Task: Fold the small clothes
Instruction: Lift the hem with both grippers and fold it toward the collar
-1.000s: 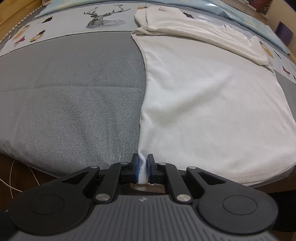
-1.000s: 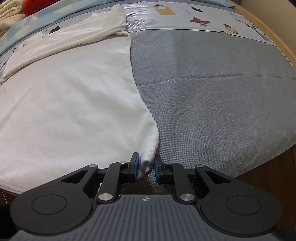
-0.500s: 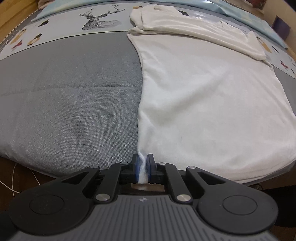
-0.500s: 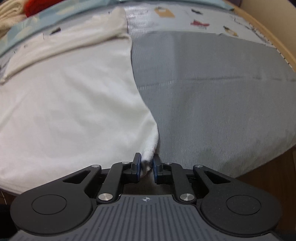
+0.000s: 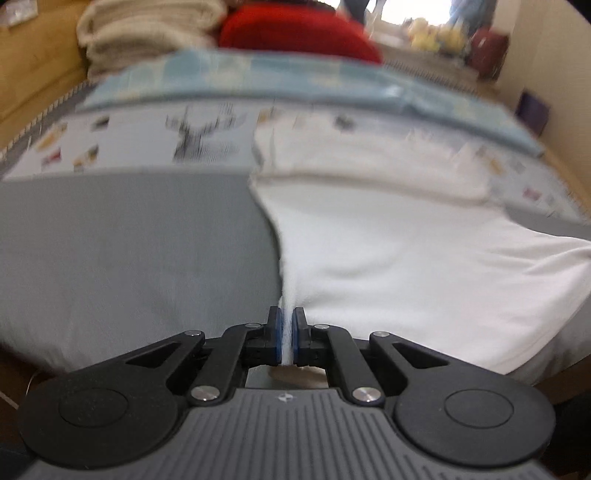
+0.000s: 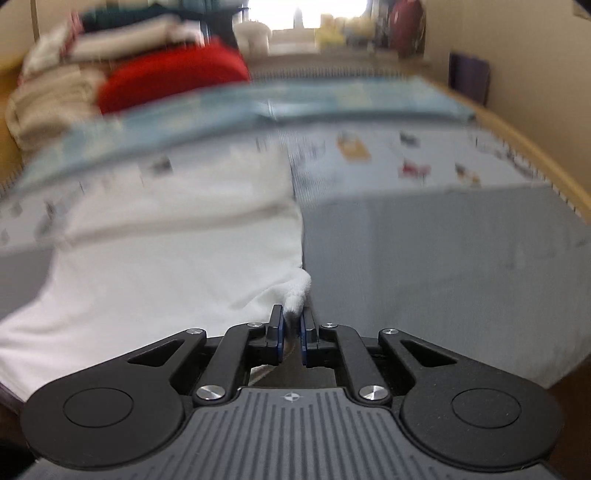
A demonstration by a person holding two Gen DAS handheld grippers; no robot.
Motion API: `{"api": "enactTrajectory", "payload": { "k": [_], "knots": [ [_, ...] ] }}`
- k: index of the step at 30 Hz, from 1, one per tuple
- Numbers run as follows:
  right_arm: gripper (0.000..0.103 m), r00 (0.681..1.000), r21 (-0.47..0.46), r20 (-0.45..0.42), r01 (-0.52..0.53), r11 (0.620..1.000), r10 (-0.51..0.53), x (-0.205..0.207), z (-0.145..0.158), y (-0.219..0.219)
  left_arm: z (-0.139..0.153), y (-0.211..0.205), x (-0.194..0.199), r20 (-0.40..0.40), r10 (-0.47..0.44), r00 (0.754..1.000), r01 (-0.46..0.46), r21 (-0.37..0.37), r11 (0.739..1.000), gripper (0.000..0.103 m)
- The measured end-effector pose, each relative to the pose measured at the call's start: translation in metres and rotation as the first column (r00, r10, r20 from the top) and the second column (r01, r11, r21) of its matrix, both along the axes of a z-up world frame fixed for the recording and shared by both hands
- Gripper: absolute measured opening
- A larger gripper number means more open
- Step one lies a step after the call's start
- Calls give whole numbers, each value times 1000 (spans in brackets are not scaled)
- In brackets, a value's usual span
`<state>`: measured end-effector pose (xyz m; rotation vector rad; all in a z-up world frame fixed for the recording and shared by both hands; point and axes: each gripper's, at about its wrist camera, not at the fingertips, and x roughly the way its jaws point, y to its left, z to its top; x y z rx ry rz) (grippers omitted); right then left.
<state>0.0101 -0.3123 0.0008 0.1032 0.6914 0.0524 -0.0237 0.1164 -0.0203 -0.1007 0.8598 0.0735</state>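
**Both claws pinching the white garment's near corners**

On the grey bed cover (image 5: 129, 258), a white soft-knit garment (image 5: 406, 258) is lying spread out, its far part folded across itself in a thick band near the printed sheet. Its two near corners are lifting off the cover. The left gripper (image 5: 287, 334) is clamping the garment's near left corner, the blue pads (image 5: 277, 332) pressing tight on a thin ridge of white cloth. The right gripper (image 6: 292, 332) is closing its jaws on the bunched near right corner, which is sticking up as a small white lump between the black fingers; the cloth is sitting against the pads.

Beyond the garment, a pale printed sheet with small animal pictures (image 6: 406, 162) is stretching across the bed, and a light blue folded blanket (image 6: 295, 103) is lying behind it. Farther back, a red rounded cushion or cloth (image 6: 173, 79) is resting beside a stack of beige folded towels (image 5: 147, 29). Everything past the grippers is looking blurred.
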Motion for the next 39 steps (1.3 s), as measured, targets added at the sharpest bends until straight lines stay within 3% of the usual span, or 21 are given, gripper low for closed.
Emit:
{"api": "enactTrajectory", "payload": {
  "k": [5, 9, 14, 18, 28, 34, 39],
  "knots": [
    [7, 993, 59, 109, -49, 997, 42, -30, 54, -19, 54, -3, -31, 116, -43, 992, 46, -19, 999, 5],
    [6, 975, 127, 215, -88, 988, 59, -73, 94, -43, 89, -1, -75, 158, -39, 987, 46, -42, 998, 5],
    [6, 952, 165, 301, -102, 981, 49, -111, 107, -60, 104, -12, -96, 207, -39, 978, 47, -35, 998, 5],
    [6, 970, 138, 242, -60, 989, 25, -86, 88, -57, 87, -11, -69, 169, -19, 985, 24, -29, 999, 5],
    [6, 979, 102, 205, -22, 995, 0, -13, 64, -47, 68, 9, 29, 133, -4, 991, 8, -32, 999, 5],
    [6, 994, 114, 111, -5, 993, -8, 77, 42, -46, 35, 16, 119, 32, -43, 999, 43, 8, 999, 5],
    [6, 1000, 56, -8, 3, 998, -2, 140, -4, -39, -8, 17, 168, -52, -61, 997, 63, 26, 998, 6]
  ]
}}
